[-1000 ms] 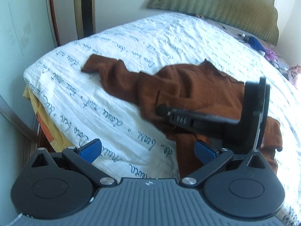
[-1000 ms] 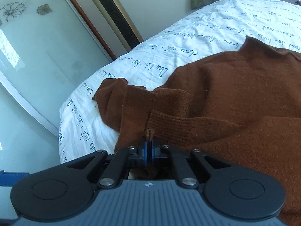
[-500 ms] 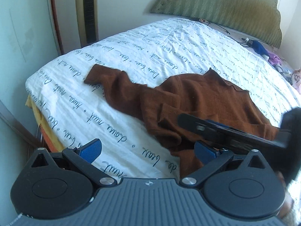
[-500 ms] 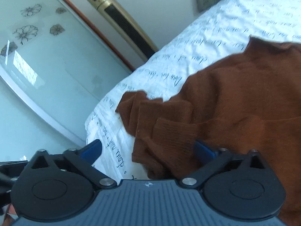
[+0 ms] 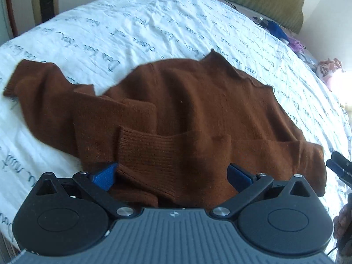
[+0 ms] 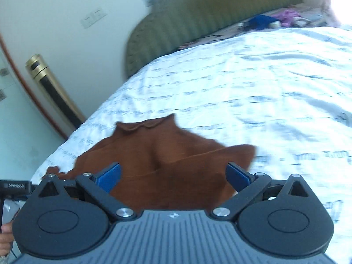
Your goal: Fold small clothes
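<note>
A: Left gripper (image 5: 172, 175): jaws wide apart, blue pads (image 5: 105, 173) clear of the cloth, nothing pinched. Hovering over the near edge of the brown sweater (image 5: 198, 110), ribbed cuff (image 5: 145, 149) just ahead between the jaws.

B: Right gripper (image 6: 173, 175): jaws also spread, closing a little, pads pressing on nothing. Only loose brown knit (image 6: 167, 158) seen between and beyond them, blurred.

A: About the sweater itself: rust-brown, fine knit, lying on the bed (image 5: 154, 22), crumpled, partly folded. One sleeve (image 5: 39, 88) stretched out to the left on the sheet. Other sleeve folded across the body, ribbed cuff on top. Small collar (image 5: 220, 59) at the far side, pointing to the headboard (image 6: 198, 17).

B: From the right view, wavy collar edge (image 6: 143, 126) toward the far side, body creased in the middle.

A: Under it, white bedcover (image 6: 264, 88) printed with dark handwriting. Farther, some coloured items (image 6: 286, 18) near the green headboard, too small to tell.
</note>
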`<act>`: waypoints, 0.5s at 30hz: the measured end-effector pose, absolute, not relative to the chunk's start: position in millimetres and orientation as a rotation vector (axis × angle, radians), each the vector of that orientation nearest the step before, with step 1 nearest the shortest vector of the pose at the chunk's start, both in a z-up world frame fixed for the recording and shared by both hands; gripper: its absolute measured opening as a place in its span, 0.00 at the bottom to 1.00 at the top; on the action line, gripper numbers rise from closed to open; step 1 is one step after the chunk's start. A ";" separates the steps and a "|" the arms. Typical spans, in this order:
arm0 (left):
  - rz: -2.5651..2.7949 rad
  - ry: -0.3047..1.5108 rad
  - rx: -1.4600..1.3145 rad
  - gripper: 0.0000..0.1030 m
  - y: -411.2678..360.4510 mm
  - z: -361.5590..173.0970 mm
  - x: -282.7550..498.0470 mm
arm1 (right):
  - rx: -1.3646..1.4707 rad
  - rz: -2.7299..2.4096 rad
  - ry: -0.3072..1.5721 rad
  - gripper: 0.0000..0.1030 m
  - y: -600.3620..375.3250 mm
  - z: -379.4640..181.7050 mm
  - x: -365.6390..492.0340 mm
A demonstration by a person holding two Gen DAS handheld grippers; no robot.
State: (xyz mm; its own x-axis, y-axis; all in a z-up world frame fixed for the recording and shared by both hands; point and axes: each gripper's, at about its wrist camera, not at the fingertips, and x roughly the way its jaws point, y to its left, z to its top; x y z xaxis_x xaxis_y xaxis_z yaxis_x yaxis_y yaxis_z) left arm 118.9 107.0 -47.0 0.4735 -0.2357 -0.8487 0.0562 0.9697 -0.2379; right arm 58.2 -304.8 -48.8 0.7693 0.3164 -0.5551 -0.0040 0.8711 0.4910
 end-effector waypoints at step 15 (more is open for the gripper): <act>-0.138 1.077 0.022 1.00 92.2 -64.1 114.2 | 0.237 0.083 0.701 0.06 -311.1 -42.9 70.2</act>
State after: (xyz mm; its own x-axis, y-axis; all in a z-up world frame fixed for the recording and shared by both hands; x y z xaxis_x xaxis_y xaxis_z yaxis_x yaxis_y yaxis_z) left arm 114.2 92.2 -64.1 0.4663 -0.1015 -0.8788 0.1226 0.9912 -0.0494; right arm 70.2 -311.1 -42.9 0.7621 0.1543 -0.6288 0.0040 0.9700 0.2429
